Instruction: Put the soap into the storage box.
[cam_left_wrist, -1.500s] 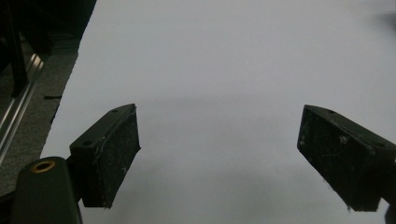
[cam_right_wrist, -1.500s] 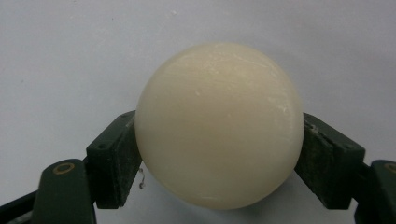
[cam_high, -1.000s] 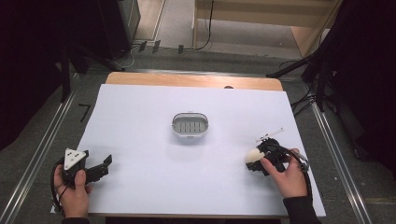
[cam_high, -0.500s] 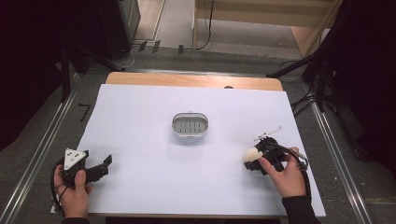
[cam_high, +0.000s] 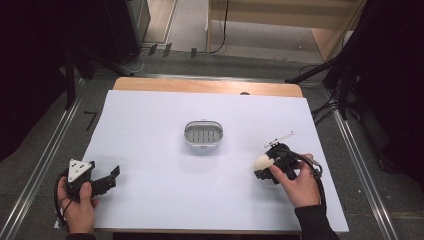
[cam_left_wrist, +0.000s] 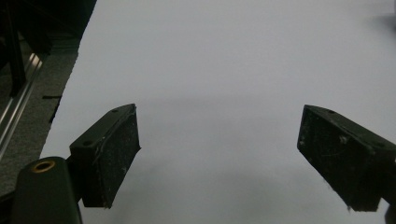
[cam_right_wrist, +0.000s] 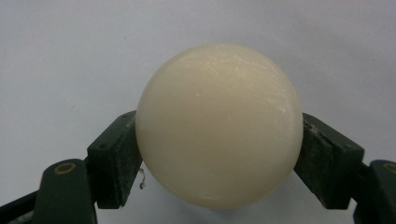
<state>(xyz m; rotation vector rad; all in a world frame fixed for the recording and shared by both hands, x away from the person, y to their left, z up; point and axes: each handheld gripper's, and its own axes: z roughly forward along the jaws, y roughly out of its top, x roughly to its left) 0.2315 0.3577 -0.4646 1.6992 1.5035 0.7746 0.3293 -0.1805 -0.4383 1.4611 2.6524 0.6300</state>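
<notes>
Now the right gripper (cam_high: 267, 167) clamps a cream ball (cam_high: 261, 162), and the dish (cam_high: 203, 134) lies up-left of it, mid-table. Far left, the left gripper (cam_high: 107, 179) gapes wide, holding nothing.

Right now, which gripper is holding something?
The right gripper: its jaws clamp a cream ball. The left gripper stands open over bare table.

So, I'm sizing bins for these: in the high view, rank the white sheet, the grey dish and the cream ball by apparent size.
1. white sheet
2. grey dish
3. cream ball, partly hidden in the right gripper, yet clearly smallest.
</notes>
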